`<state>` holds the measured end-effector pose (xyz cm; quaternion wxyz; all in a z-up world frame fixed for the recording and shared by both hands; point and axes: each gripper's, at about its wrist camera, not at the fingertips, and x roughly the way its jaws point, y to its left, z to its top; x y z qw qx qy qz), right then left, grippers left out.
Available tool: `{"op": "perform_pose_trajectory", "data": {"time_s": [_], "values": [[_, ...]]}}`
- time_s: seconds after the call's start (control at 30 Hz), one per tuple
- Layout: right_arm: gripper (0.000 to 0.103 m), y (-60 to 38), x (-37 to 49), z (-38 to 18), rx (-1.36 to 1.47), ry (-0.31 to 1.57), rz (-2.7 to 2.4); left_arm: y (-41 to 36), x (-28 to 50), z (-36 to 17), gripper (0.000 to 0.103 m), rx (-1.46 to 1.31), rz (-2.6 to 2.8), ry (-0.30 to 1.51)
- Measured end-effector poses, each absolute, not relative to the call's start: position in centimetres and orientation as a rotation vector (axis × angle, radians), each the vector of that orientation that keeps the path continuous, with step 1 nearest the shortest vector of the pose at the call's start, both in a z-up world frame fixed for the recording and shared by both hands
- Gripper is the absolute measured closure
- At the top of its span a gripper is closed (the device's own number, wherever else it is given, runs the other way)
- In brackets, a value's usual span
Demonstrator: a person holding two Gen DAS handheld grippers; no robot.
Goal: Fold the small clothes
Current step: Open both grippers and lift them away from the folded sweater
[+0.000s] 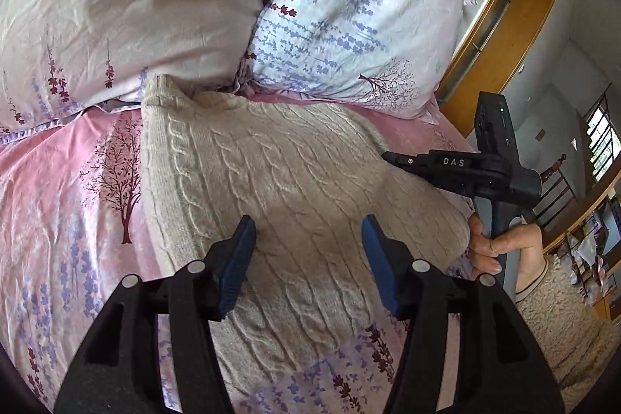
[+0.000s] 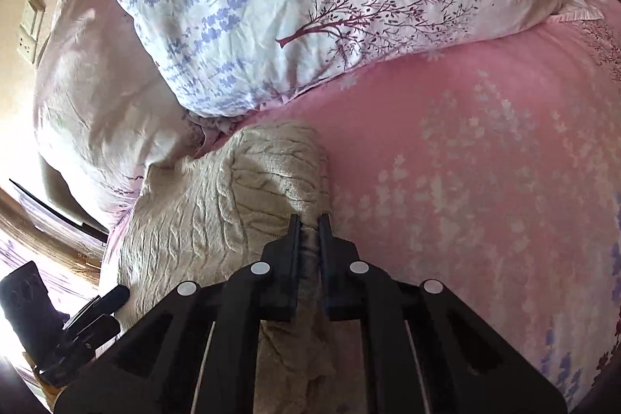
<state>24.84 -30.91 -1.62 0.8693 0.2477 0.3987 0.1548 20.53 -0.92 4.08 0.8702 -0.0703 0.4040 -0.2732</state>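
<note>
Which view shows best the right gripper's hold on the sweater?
The right wrist view: the right gripper is shut on a fold of the sweater, seen close up. The left wrist view shows that gripper only from the side, at the sweater's edge.

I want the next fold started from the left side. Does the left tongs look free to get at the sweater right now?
Probably yes. The left tongs stand open just above the cream cable-knit sweater, with nothing between them and it. The right tongs already pinch its far edge.

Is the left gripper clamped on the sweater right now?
No: the left gripper hangs with its blue pads apart above the cream sweater, gripping no fabric.
</note>
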Motion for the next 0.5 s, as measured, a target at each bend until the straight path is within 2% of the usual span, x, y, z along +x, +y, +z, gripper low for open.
{"op": "perform_pose_trajectory", "data": {"time_s": [0.03, 0.17, 0.27, 0.5], "values": [[0.091, -31.0, 24.4, -1.2, 0.505, 0.82, 0.319, -0.9, 20.5, 4.1, 0.044, -0.153, -0.572, 0.841], [0.065, -30.5, 20.9, 1.7, 0.468, 0.718, 0.369, -0.2, 19.5, 4.8, 0.039, -0.171, -0.586, 0.828], [0.056, -29.2, 18.5, 3.0, 0.46, 0.684, 0.505, -0.3, 18.7, 5.1, 0.037, -0.164, -0.59, 0.816], [0.054, -27.9, 18.8, -0.4, 0.536, 0.802, 0.556, -0.9, 19.2, 4.6, 0.029, -0.177, -0.574, 0.823]]}}
